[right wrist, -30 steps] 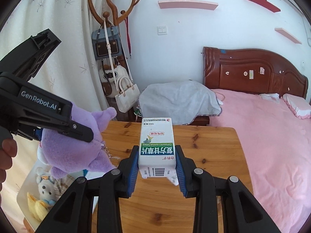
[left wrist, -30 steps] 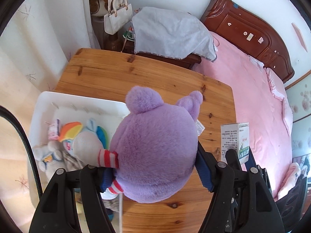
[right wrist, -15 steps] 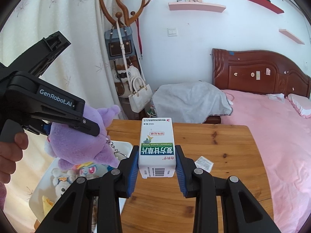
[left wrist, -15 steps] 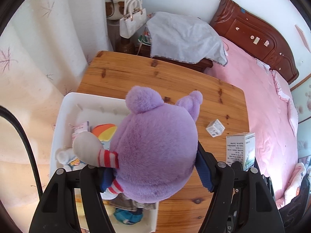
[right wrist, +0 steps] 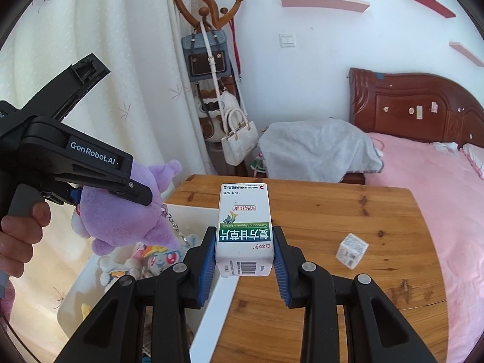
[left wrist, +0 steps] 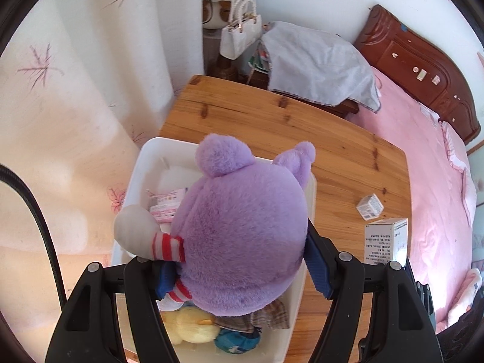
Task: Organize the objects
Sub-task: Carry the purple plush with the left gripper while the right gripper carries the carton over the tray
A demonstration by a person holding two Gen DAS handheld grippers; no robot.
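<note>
My left gripper [left wrist: 239, 275] is shut on a purple plush toy [left wrist: 242, 233] and holds it above the white bin [left wrist: 142, 163]. The plush also shows in the right wrist view [right wrist: 127, 211], hanging over the bin [right wrist: 196, 211]. My right gripper [right wrist: 244, 260] is shut on a white and green medicine box [right wrist: 244, 227], held over the wooden table [right wrist: 332, 211] by the bin's right wall. That box shows at the right of the left wrist view [left wrist: 385, 242]. A small white box [right wrist: 352, 250] lies on the table; it also shows in the left wrist view [left wrist: 369, 207].
The bin holds several plush toys [right wrist: 157, 255], a yellow duck [left wrist: 190, 325] and a pink packet [left wrist: 166, 202]. A curtain [left wrist: 75, 90] hangs left of the table. A pink bed [right wrist: 447, 196] lies to the right. A coat rack with bags [right wrist: 211, 60] stands behind.
My left gripper has carried the purple plush leftward over the bin. My right gripper has followed left with the medicine box. The small white box has come into view.
</note>
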